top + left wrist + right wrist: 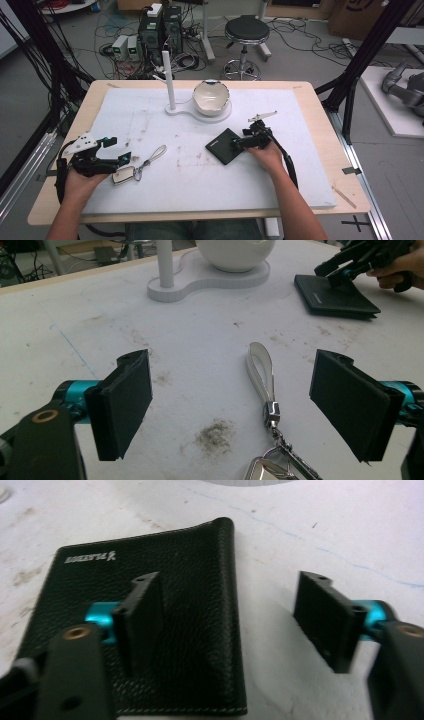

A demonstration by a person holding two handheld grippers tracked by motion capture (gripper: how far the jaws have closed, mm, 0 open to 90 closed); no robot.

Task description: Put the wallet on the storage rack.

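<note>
The right gripper (230,625) is wide open, holding nothing, with one jaw over the black wallet (185,580). It should straddle the edge before squeezing.

The left gripper (235,405) is wide open and empty too, with the key strap (262,370) between its jaws.

My right gripper (235,625) has its jaws spread wide over the white table (320,525). One jaw hangs above the black wallet (195,630); the other stands off past its folded edge, over bare surface. I can't tell whether the jaw touches the leather. The wallet lies flat, grain and pale stitching plain, a small white logo (91,557) near its far corner. A thin blue line (340,555) crosses the table beyond.
</note>
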